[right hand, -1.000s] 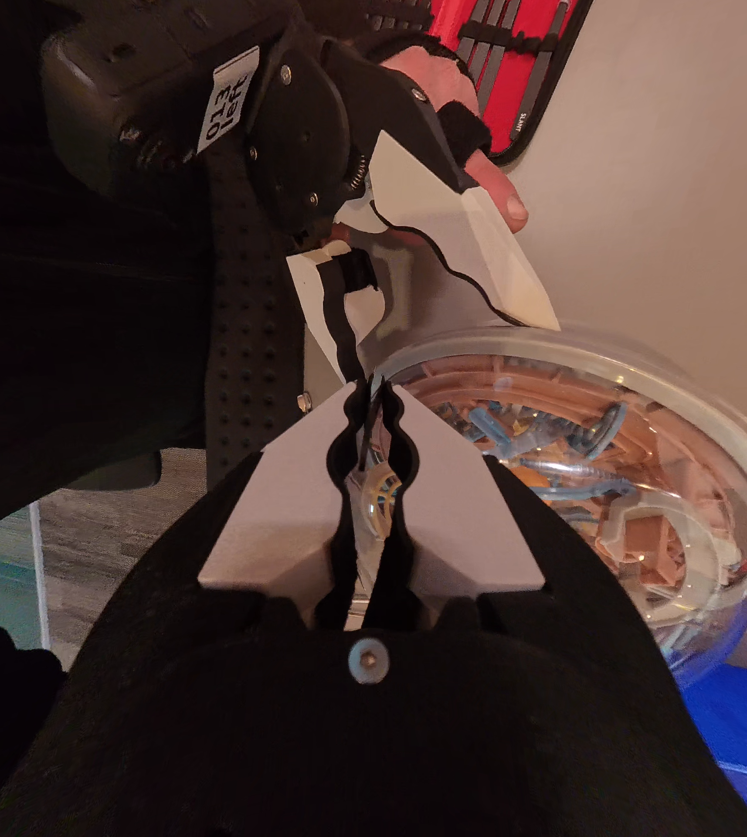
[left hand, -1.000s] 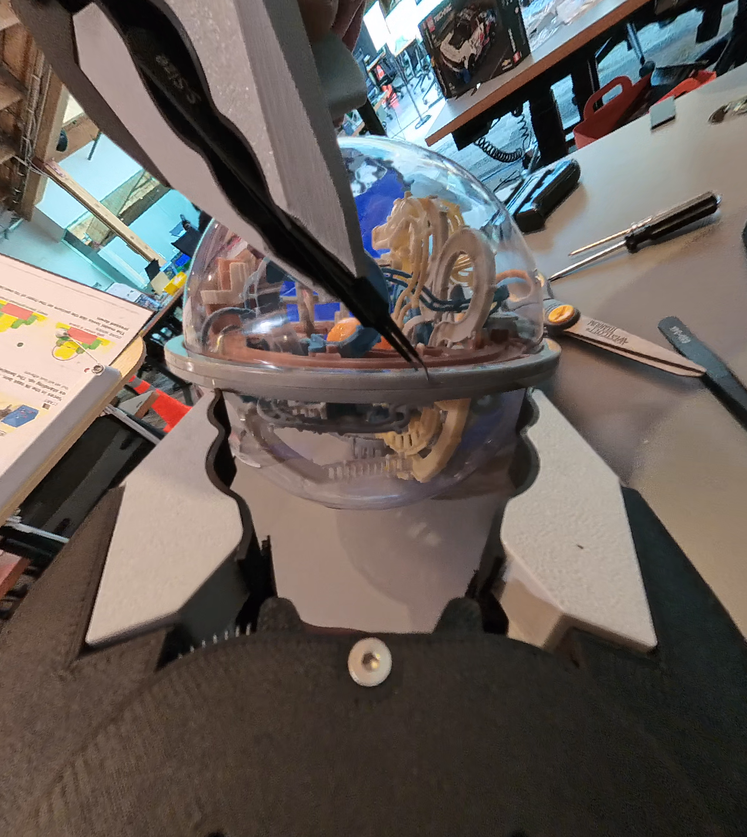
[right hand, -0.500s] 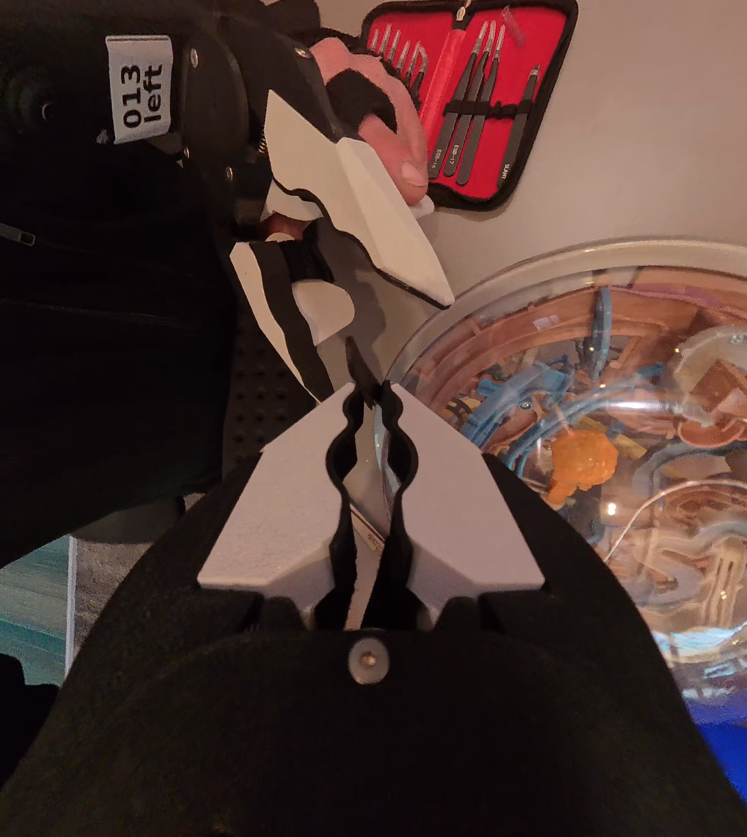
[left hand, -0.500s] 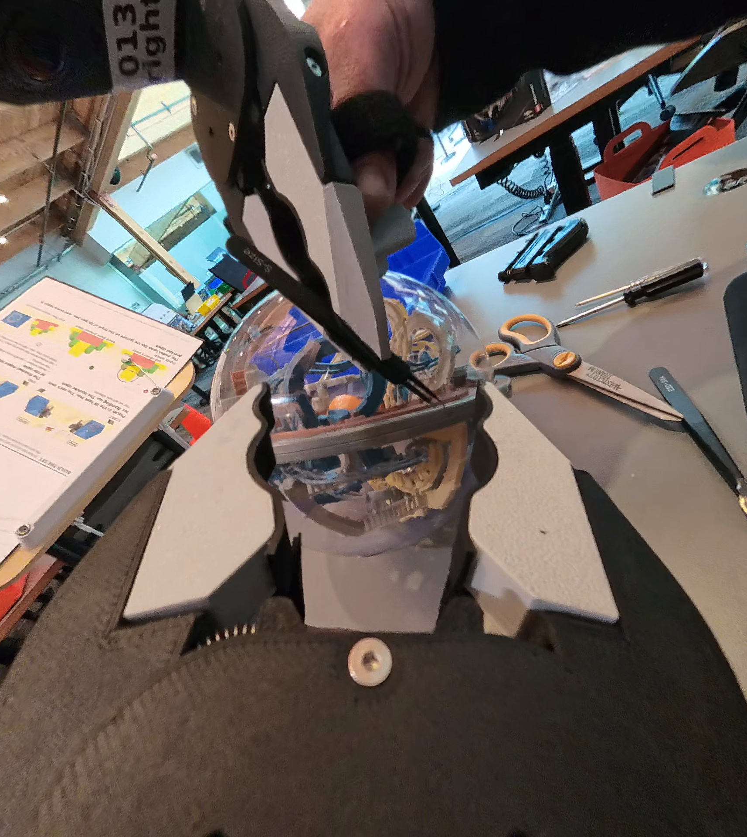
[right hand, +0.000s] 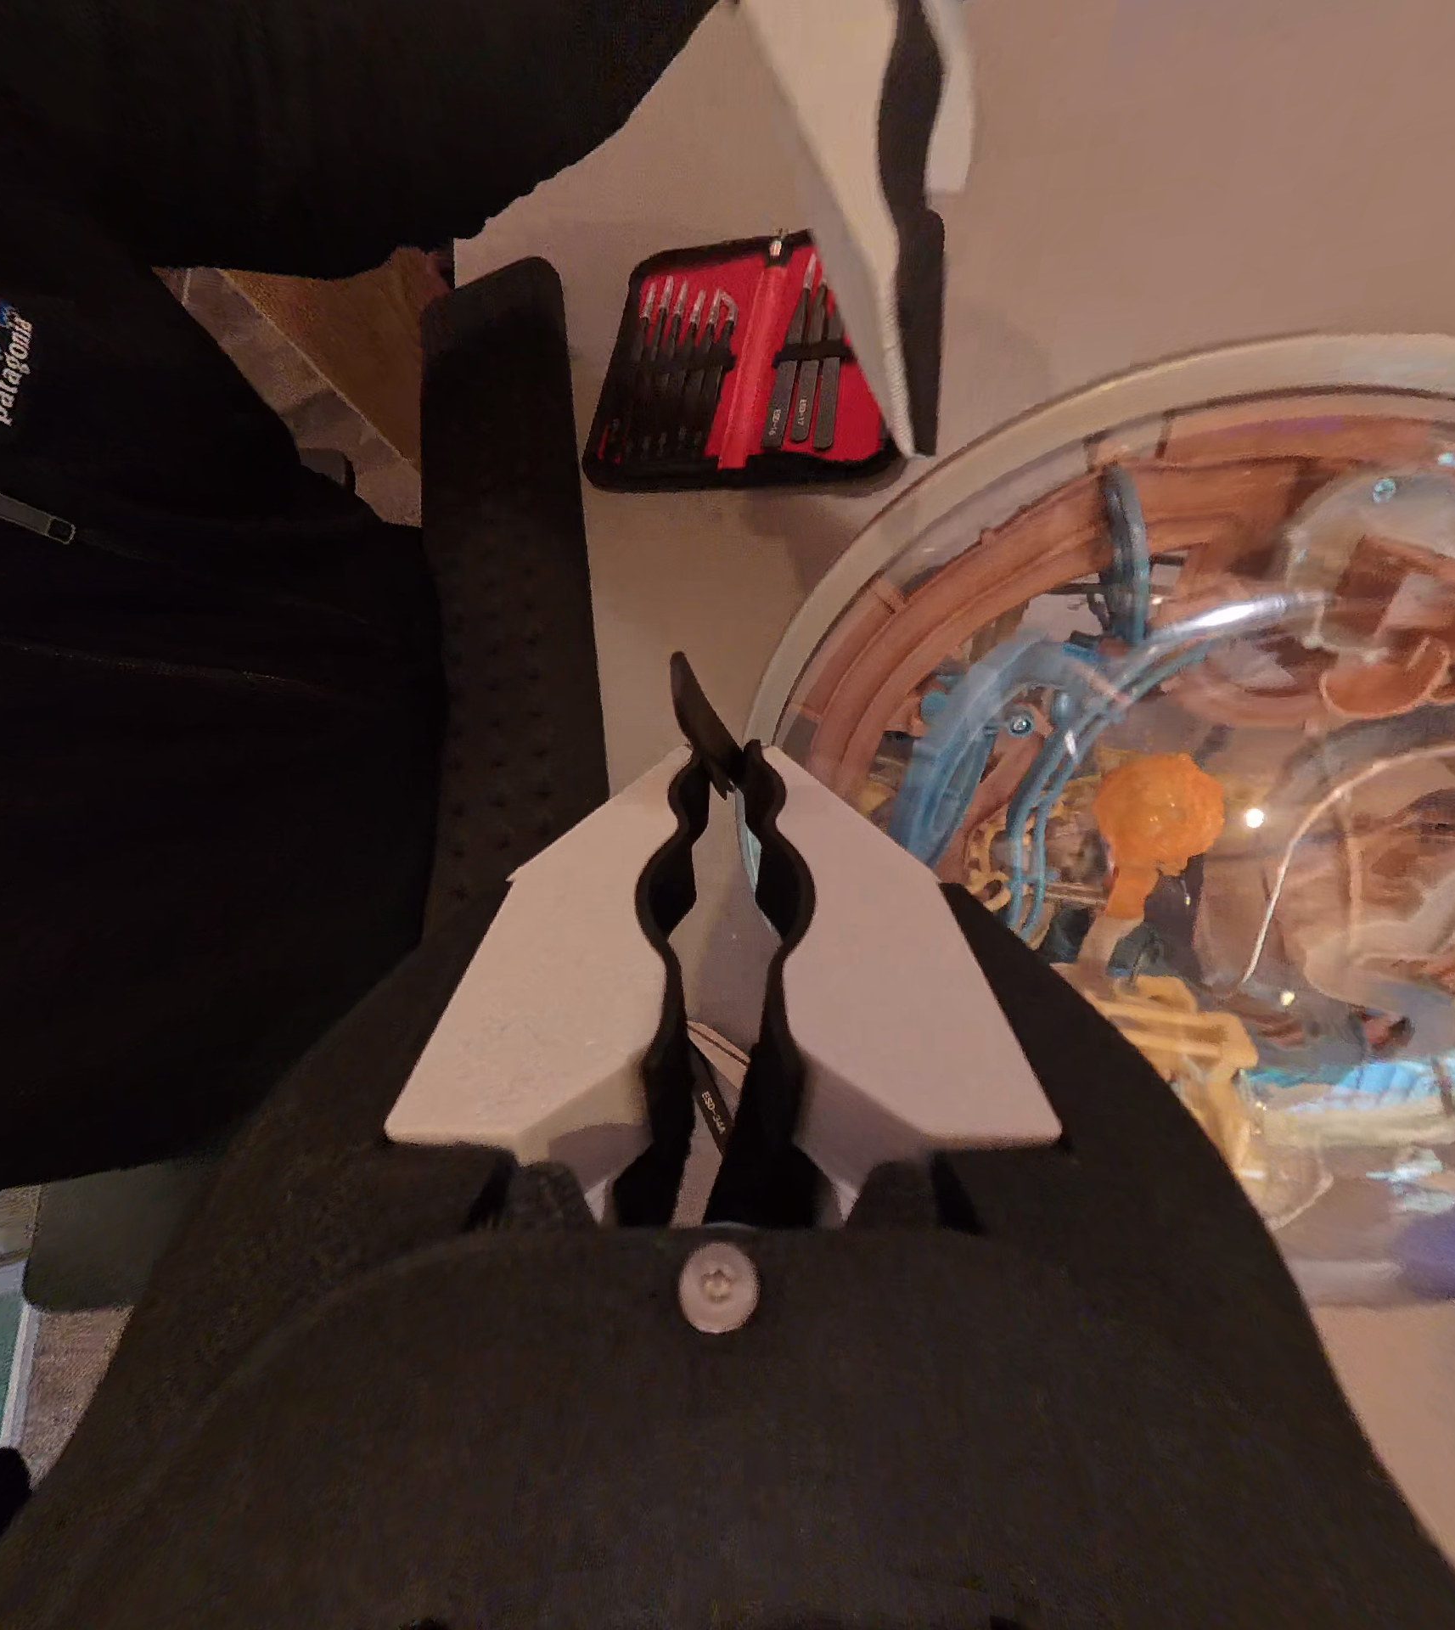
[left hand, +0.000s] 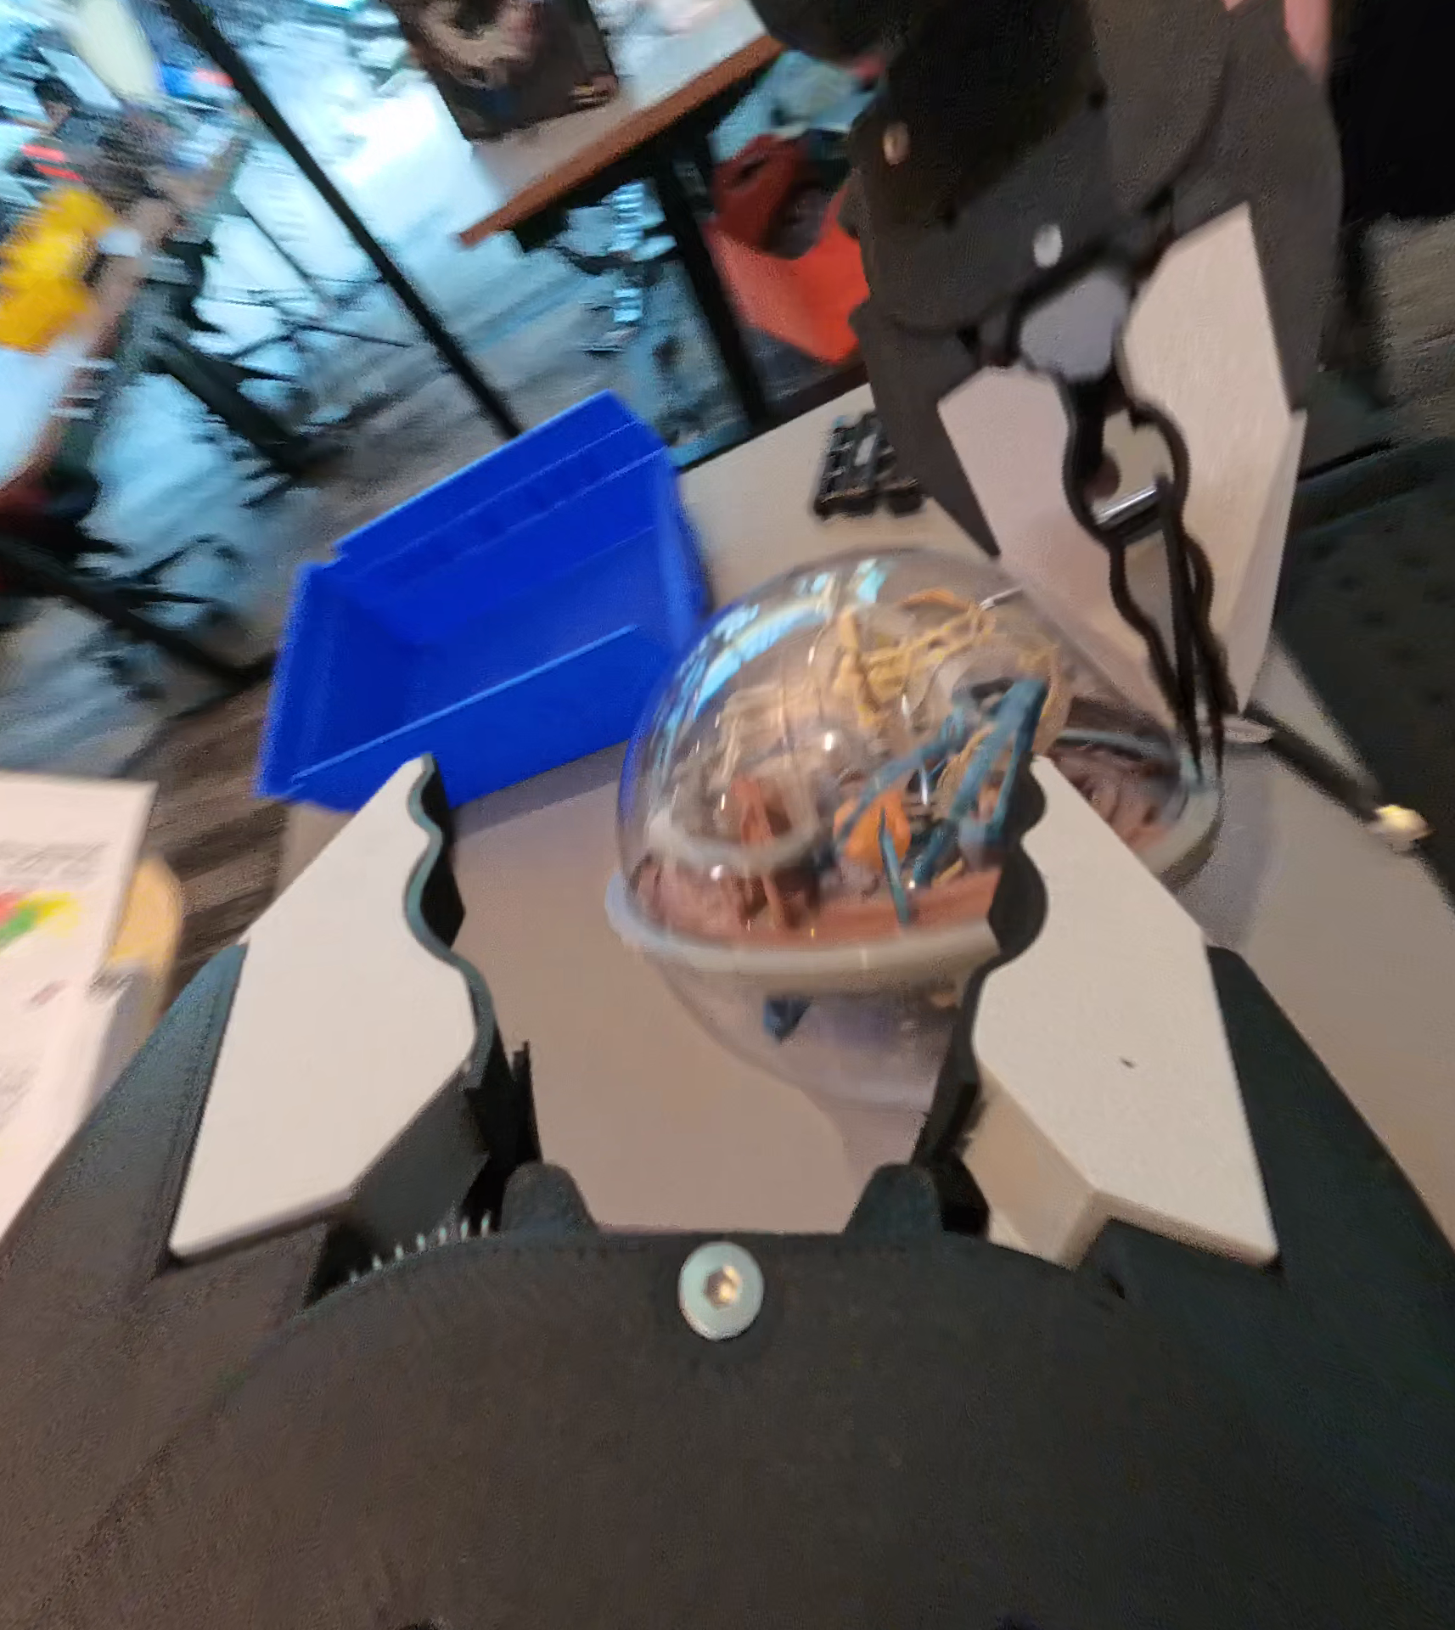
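Observation:
A clear plastic maze ball (left hand: 803, 794) with a grey rim and tan, blue and orange tracks rests on the grey table (left hand: 706, 1102). My left gripper (left hand: 728, 776) is open. Its left finger stands apart from the ball and its right finger (left hand: 1086, 970) overlaps the ball's right side. My right gripper (right hand: 720, 750) is shut on black tweezers (right hand: 697, 706). In the left wrist view it hangs at the upper right (left hand: 1147, 459), with the tweezers' tips (left hand: 1200, 741) at the ball's rim. The ball also fills the right of the right wrist view (right hand: 1191, 794).
A blue bin (left hand: 477, 635) stands behind the ball. A printed sheet on a board (left hand: 1, 953) is at the left. A red tweezers case (right hand: 742, 370) lies open on the table. Black mats (left hand: 1429, 661) (right hand: 512, 573) and a person's black jacket (right hand: 133, 617) are close by.
My left gripper has opened, let go of the ball and swung left, blurring the view. My right gripper with the tweezers now stands at the ball's right rim.

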`<state>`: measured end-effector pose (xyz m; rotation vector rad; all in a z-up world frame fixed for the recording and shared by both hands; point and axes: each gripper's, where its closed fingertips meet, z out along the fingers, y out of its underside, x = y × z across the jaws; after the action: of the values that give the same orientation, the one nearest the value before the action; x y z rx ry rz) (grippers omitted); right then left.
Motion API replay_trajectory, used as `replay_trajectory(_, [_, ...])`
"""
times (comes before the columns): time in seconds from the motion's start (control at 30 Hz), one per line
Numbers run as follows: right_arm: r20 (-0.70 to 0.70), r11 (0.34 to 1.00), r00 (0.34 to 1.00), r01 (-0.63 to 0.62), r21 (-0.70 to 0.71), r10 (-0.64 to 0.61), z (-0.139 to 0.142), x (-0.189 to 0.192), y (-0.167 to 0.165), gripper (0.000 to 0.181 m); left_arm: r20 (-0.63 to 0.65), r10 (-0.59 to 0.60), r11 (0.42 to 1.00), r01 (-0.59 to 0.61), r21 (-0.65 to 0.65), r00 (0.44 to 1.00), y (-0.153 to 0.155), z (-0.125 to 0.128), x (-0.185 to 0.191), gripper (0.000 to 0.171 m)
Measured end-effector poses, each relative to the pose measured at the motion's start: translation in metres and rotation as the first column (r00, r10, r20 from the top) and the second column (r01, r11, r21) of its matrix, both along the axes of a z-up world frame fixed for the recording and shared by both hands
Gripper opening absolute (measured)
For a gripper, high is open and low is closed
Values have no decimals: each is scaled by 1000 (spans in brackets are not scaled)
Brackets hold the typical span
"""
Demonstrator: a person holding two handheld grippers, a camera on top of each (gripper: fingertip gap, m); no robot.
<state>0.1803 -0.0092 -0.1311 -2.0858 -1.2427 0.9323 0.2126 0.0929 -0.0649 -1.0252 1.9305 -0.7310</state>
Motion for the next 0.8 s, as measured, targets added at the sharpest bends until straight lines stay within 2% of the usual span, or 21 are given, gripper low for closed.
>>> replay_trajectory(0.07, [-21,1000,1000,10,11,-10,-2,2,-3,5,-143,-119,988,103,-116,983,-6,-7,27,127])
replay_trajectory(0.13, [-34,1000,999,9,21,-8,-4,3,-6,5,-291,-214,971,170,-168,932,-12,-24,42,129])
replay_trajectory(0.2, [-41,1000,999,9,27,-8,-7,4,-9,5,-483,-276,955,182,-233,831,-17,-51,34,138])
replay_trajectory(0.23, [-33,1000,999,9,30,-8,-10,5,-10,5,-526,-311,943,186,-278,792,-22,-58,28,135])
replay_trajectory(0.3, [-21,999,1000,23,43,-22,-17,8,-11,5,-582,-324,937,171,-304,746,-25,-70,18,142])
replay_trajectory(0.37, [-38,999,999,37,35,-35,-23,10,-13,5,-572,-313,939,157,-306,758,-28,-77,13,150])
replay_trajectory(0.57, [-112,993,987,117,16,-115,-32,14,-20,5,-455,-231,942,81,-325,860,-37,-76,10,152])
replay_trajectory(0.8, [-161,972,960,236,21,-229,-39,13,-27,5,-390,-137,968,39,-249,910,-46,-75,-2,152])
